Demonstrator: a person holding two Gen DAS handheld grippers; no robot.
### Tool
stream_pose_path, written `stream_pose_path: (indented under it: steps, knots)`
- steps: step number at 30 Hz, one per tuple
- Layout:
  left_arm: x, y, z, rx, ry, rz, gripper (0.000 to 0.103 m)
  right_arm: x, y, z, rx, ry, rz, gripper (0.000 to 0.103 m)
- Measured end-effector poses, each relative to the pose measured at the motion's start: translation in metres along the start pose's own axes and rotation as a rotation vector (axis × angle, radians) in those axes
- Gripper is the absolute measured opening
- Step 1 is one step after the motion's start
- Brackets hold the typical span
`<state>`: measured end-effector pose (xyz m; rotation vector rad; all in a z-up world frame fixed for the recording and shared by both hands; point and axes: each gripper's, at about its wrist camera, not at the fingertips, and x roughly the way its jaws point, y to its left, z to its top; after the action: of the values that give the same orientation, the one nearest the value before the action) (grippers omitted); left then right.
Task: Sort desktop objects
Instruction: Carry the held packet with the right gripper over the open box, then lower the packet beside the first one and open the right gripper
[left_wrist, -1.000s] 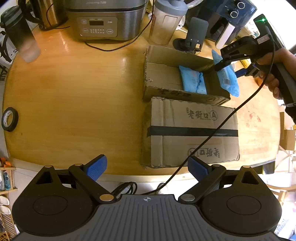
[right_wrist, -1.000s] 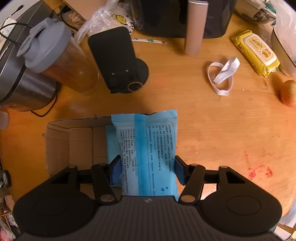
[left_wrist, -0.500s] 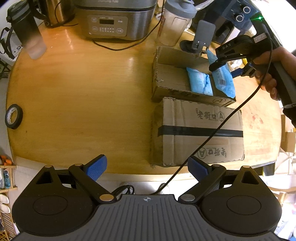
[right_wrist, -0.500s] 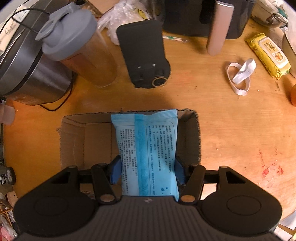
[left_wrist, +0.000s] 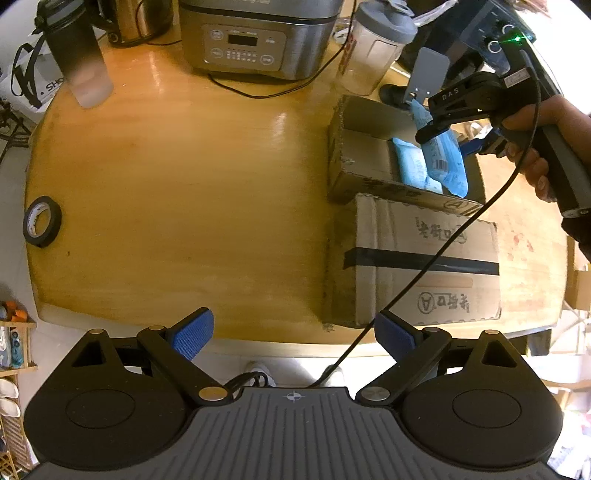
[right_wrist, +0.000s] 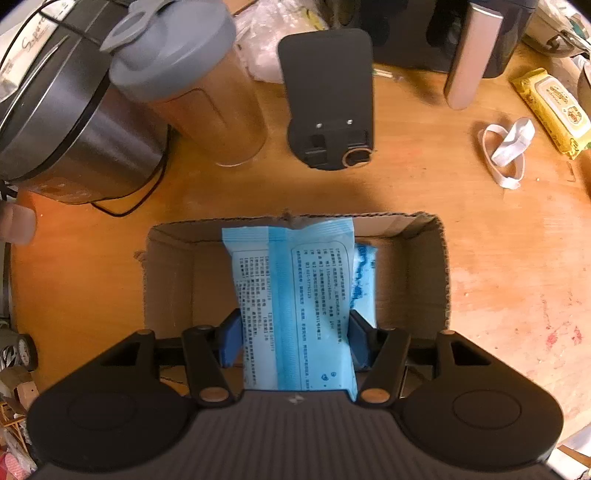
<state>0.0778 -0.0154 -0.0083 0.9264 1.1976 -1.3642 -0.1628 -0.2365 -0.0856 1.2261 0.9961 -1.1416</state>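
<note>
Box (right_wrist: 170, 280) sits open below the right gripper (right_wrist: 293, 332), whose fingers clamp a blue packet (right_wrist: 295, 295) over another packet (right_wrist: 364, 273) inside; behind the box stand a shaker (right_wrist: 192, 92) and phone stand (right_wrist: 328, 99). Left gripper (left_wrist: 293, 332) gapes empty.

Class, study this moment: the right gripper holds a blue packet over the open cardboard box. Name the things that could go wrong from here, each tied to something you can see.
1. The blue packet held by the right gripper reaches the open box's far wall; released here, it may catch on the rim.
2. A second blue packet already lies inside, so the new one may land tilted on top.
3. The gripper's cable drapes over the taped box and might snag.
</note>
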Motion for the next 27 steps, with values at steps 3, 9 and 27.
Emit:
stream_pose_path:
  steps: [3, 9, 27]
  knots:
    - [-0.001, 0.006, 0.000, -0.005, 0.000, 0.002, 0.096, 0.003, 0.007, -0.001, -0.003, 0.003, 0.003, 0.061]
    - [-0.003, 0.018, 0.000, -0.017, -0.001, 0.006, 0.096, 0.007, 0.019, -0.002, -0.006, 0.007, 0.006, 0.061]
    - [-0.005, 0.046, 0.003, -0.042, 0.000, 0.009, 0.096, 0.022, 0.048, 0.003, 0.006, 0.021, 0.006, 0.061]
